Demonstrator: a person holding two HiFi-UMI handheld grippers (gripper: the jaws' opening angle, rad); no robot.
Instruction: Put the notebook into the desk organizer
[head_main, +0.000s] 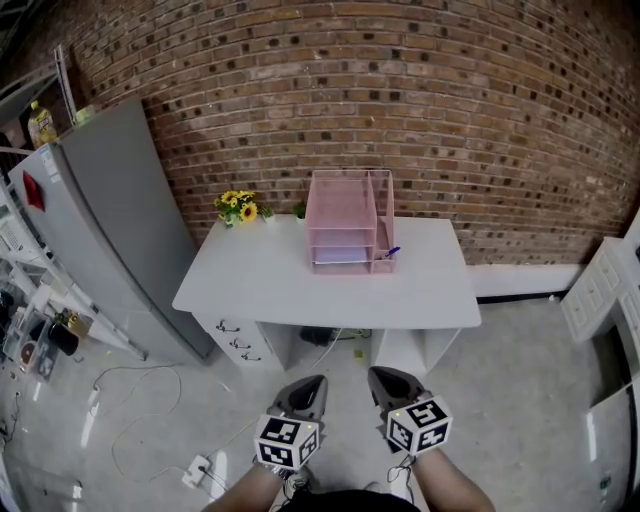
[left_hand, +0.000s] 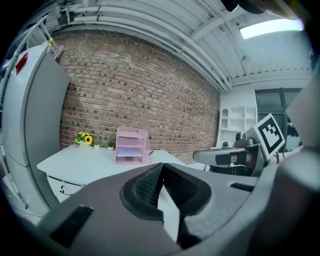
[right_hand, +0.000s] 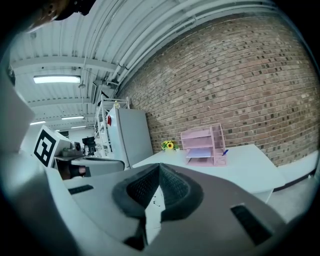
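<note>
Nearest, at the bottom of the head view, the person's two forearms hold the grippers side by side over the grey floor, each with its marker cube facing up. The left gripper (head_main: 308, 388) has its jaws pressed together with nothing between them, and its own view shows the ribbed pads (left_hand: 150, 184) meeting at the tips. The right gripper (head_main: 385, 383) is closed just the same and empty, its pads (right_hand: 145, 186) touching in the right gripper view. Both point toward the far white desk (head_main: 290, 295), well apart from it, with bare floor in between. On the far middle of the desk stands the pink desk organizer (head_main: 350, 205), close to the brick wall (head_main: 450, 110). A flat, pale lilac thing that looks like the notebook (head_main: 340, 257) lies in one of its trays, the middle one as the gripper views show it, so it sits far ahead of both grippers and touches neither. A blue pen (head_main: 391, 253) stands in the organizer's right-hand compartment. To the left of the organizer, at the desk's far edge, are yellow sunflowers (head_main: 238, 206) and a small green plant (head_main: 300, 210). A grey fridge (head_main: 110, 220) stands left of the desk, and a cable runs across the floor to a power strip (head_main: 195, 470) near the left gripper.
</note>
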